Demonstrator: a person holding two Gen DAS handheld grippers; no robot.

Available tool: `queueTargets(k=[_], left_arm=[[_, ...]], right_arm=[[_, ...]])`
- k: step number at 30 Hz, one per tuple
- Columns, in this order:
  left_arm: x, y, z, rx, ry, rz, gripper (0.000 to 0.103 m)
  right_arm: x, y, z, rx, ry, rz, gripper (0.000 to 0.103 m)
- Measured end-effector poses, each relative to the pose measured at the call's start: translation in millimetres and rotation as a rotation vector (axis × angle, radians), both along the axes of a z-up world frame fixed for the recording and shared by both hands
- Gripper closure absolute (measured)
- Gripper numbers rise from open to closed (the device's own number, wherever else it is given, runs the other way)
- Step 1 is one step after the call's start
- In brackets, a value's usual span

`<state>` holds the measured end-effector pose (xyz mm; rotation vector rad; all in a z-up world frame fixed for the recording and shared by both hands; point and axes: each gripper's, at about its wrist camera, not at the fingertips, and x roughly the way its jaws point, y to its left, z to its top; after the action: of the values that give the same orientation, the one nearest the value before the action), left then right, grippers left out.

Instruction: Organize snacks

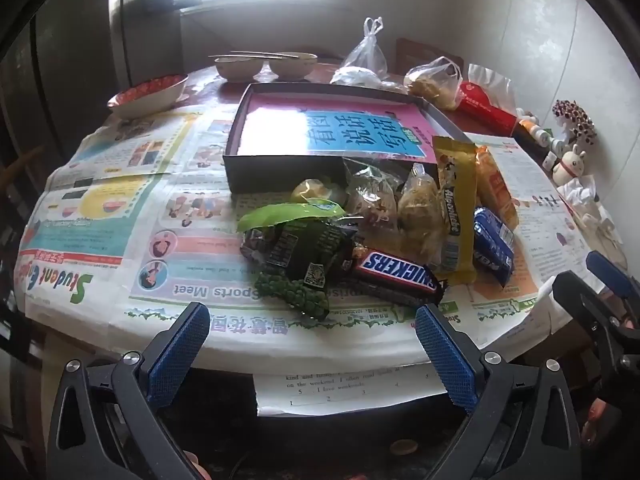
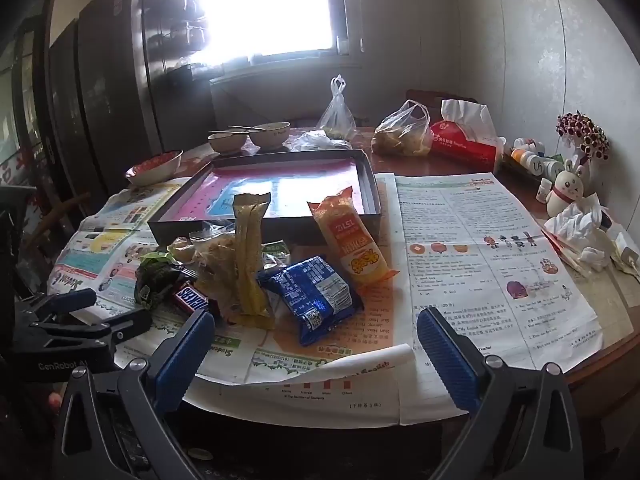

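A pile of snacks lies on the newspaper in front of a shallow dark box (image 1: 280,174) with a pink and blue sheet inside. The pile holds a Snickers bar (image 1: 400,274), a green pea packet (image 1: 298,268), a yellow Alpenliebe stick (image 1: 456,208), a blue packet (image 1: 494,246) and an orange packet (image 1: 494,188). My left gripper (image 1: 312,352) is open and empty at the table's near edge, just short of the pile. My right gripper (image 2: 316,350) is open and empty, near the blue packet (image 2: 316,300). The box (image 2: 264,228) lies behind the pile there too.
Bowls (image 1: 150,94) with chopsticks stand at the back left. Tied plastic bags (image 1: 366,60), a red tissue pack (image 2: 466,144), small bottles and a rabbit figure (image 2: 566,192) line the back and right side. Crumpled tissue (image 2: 578,230) lies at the right edge.
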<state>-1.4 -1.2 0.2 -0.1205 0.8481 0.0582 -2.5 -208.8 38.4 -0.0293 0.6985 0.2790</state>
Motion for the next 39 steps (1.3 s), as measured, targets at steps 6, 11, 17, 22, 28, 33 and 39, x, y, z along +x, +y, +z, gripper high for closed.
queueTargets(k=[6, 11, 17, 22, 28, 33, 39], left_arm=[[0, -12, 2, 0.019, 0.019, -0.016, 0.001], [-2, -25, 4, 0.017, 0.028, -0.019, 0.001], [3, -8, 1, -0.006, 0.02, -0.027, 0.001], [1, -8, 2, -0.004, 0.016, -0.028, 0.001], [0, -10, 4, -0.004, 0.014, -0.033, 0.001], [0, -11, 4, -0.005, 0.014, -0.034, 0.001], [-1, -10, 3, -0.008, 0.015, -0.035, 0.001]], right_arm=[[0, 2, 5, -0.001, -0.014, 0.01, 0.001], [0, 0, 2, 0.009, -0.005, 0.015, 0.001], [1, 0, 2, 0.014, 0.004, 0.017, 0.001], [1, 0, 2, 0.014, 0.002, 0.021, 0.001], [0, -1, 2, 0.013, 0.0, 0.017, 0.001], [0, -1, 2, 0.013, 0.001, 0.016, 0.001], [-1, -1, 2, 0.01, 0.005, 0.016, 0.001]])
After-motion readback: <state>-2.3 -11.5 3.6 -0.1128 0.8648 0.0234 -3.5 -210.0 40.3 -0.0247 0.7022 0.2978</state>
